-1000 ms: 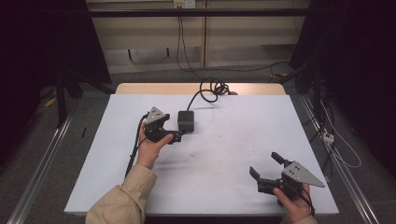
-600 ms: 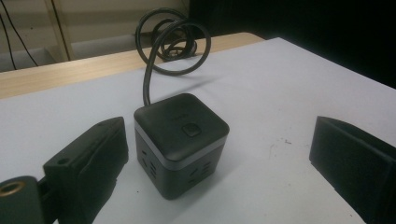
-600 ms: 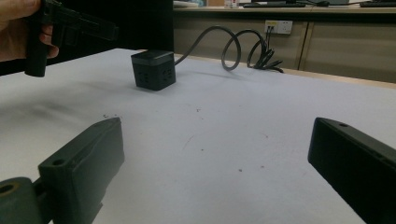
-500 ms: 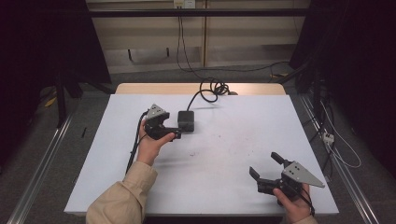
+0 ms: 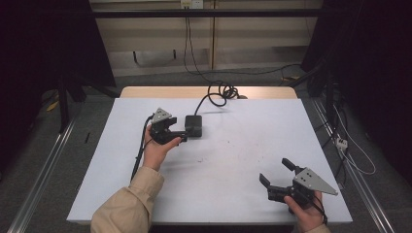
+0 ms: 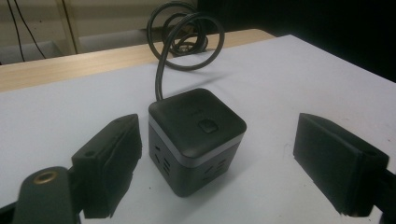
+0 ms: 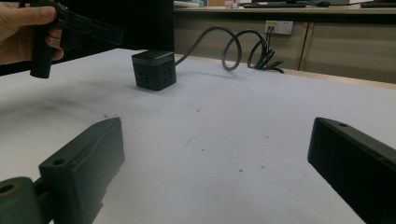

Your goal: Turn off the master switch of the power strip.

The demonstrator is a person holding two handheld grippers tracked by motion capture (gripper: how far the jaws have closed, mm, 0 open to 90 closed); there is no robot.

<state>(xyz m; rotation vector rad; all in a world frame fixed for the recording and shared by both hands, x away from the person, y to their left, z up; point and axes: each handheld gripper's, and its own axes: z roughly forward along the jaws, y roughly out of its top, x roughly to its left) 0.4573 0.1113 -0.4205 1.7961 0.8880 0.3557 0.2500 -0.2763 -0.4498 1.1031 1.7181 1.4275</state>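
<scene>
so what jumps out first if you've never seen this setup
A dark cube-shaped power socket sits mid-table on the white tabletop, its black cable coiling toward the far edge. The left gripper is right at it, jaws just closing but not yet touching. The right gripper waits open at the near right corner.

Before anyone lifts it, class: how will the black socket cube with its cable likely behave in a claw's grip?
The socket cube looks rigid and boxy, so it should sit stable and not roll. Its smooth flat sides may slip between the left claw pads. The thick coiled cable will probably drag and tug it backward when lifted.
</scene>
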